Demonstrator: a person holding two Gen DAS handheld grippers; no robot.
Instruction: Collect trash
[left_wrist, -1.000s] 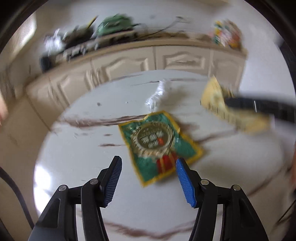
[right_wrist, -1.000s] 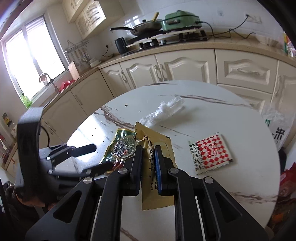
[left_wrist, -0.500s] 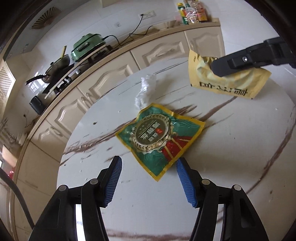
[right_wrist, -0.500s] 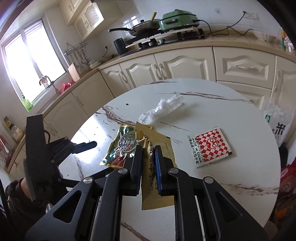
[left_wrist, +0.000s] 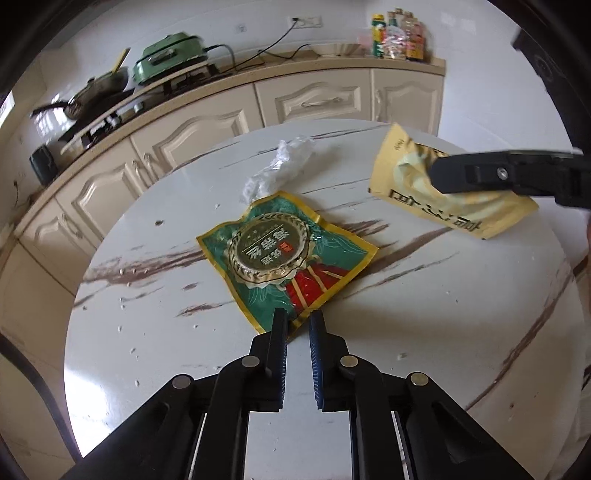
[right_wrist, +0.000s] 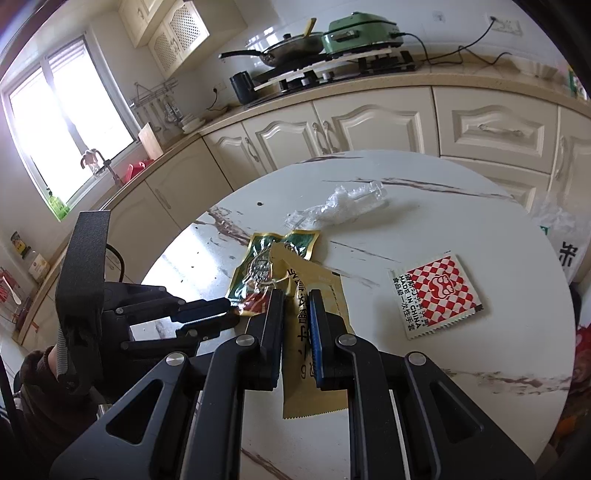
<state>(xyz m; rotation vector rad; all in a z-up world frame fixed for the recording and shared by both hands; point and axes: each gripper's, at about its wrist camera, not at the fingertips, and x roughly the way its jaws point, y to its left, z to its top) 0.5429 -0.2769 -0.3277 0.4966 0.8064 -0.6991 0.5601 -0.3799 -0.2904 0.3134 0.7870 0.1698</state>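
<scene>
While the left gripper (left_wrist: 297, 321) closes its jaws on the near corner of the green packet (left_wrist: 284, 254), that packet lies flat at the middle of the round table (left_wrist: 461, 332). It looks thin, light and floppy, with a glossy skin likely to slip, so a pinch well onto the sealed edge would probably serve best. The right gripper (right_wrist: 297, 301) is pressed together on a yellow packet (right_wrist: 314, 280), held above the table to the right of the green one. Beyond the green packet rests a crumpled clear wrapper (left_wrist: 280, 170); a red checked sachet (right_wrist: 436, 295) lies flat further right.
</scene>
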